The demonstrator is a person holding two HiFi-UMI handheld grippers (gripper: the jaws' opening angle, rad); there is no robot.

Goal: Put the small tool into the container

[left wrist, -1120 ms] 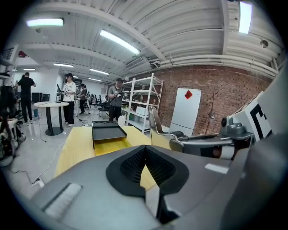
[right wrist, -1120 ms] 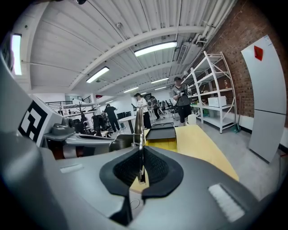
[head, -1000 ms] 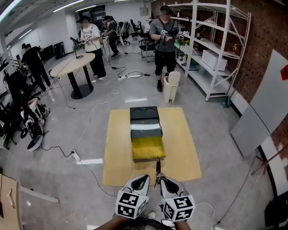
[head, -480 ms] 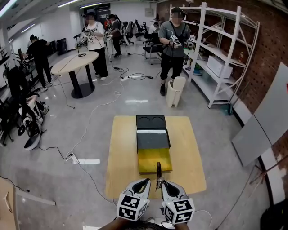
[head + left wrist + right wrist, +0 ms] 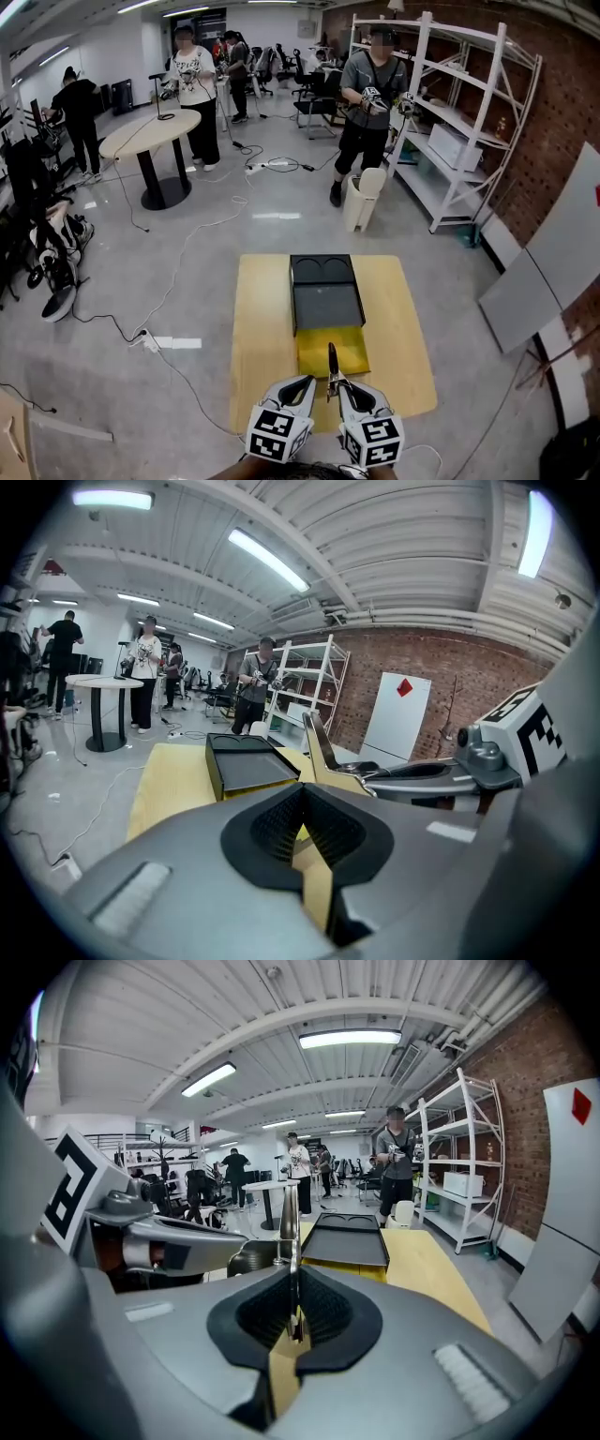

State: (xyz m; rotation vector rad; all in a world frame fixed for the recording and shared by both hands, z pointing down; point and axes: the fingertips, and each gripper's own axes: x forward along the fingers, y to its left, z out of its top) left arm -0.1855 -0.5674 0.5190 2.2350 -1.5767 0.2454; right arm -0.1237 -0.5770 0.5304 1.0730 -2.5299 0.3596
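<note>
Two grippers hang side by side above the near edge of the pale wooden table [image 5: 262, 328]; the right gripper [image 5: 337, 382] is clenched on the slim metal small tool [image 5: 330, 361], which juts forward out of its jaws, tip at the near yellow end of the black-and-yellow rectangular container [image 5: 326, 305] lying just ahead, while the left gripper [image 5: 306, 382], just beside it, has its jaws pressed together on nothing

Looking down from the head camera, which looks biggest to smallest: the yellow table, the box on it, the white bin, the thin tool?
1. yellow table
2. box
3. white bin, though it stands farther off, so it looks smaller than it is
4. thin tool
</note>
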